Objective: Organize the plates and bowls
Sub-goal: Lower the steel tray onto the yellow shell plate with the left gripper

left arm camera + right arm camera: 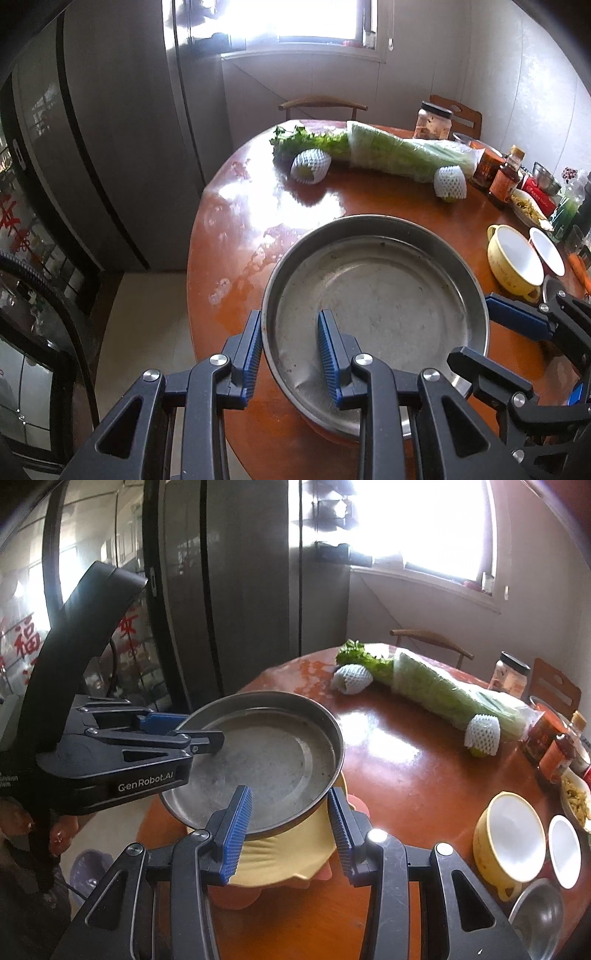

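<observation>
The steel pan (373,306) sits at the near edge of the round wooden table (369,199), on top of a yellow plate (284,853). The left gripper (290,350) has its jaws parted, straddling the pan's rim – one finger outside, one inside, neither clamped. The right gripper (290,825) straddles the opposite rim likewise, also parted. A yellow bowl (511,836) and a small white bowl (565,851) stand side by side well to the right, a steel bowl (539,919) just in front of them.
</observation>
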A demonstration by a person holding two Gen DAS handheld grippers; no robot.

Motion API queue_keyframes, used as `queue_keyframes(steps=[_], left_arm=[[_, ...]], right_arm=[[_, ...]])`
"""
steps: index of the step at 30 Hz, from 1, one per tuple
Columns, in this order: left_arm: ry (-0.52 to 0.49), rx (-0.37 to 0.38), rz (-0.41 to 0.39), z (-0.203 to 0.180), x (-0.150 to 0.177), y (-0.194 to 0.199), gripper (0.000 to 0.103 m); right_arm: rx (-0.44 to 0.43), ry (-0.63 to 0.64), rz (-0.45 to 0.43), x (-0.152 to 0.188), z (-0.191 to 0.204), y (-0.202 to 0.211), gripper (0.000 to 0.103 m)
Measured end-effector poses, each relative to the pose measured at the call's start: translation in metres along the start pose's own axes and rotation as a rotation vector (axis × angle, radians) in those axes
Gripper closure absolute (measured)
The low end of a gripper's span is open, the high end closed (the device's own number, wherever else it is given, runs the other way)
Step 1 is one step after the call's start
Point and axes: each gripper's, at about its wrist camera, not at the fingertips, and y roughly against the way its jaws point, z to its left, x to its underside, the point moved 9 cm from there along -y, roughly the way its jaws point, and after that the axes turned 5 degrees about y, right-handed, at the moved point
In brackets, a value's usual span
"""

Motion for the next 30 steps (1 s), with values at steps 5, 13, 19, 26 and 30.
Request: queue_keyframes(steps=[5, 13, 19, 26, 30], left_arm=[[0.007, 0.0, 0.031, 0.004, 0.005, -0.014, 0.073], [-0.01, 0.013, 0.047, -0.002, 0.009, -0.021, 0.073], [-0.013, 0.012, 0.056, -0.005, 0.011, -0.025, 0.073], [-0.019, 0.016, 0.058, -0.007, 0.011, -0.026, 0.073], [-0.021, 0.02, 0.063, -0.008, 0.012, -0.027, 0.073]], right_arm=[[-0.007, 0.014, 0.034, 0.007, 0.003, -0.013, 0.059], [0.003, 0.043, 0.081, 0.021, 0.001, -0.026, 0.059], [0.027, 0.089, 0.11, 0.029, 0.002, -0.031, 0.058], [0.038, 0.104, 0.133, 0.035, 0.002, -0.034, 0.058], [0.057, 0.123, 0.137, 0.035, 0.002, -0.034, 0.057]])
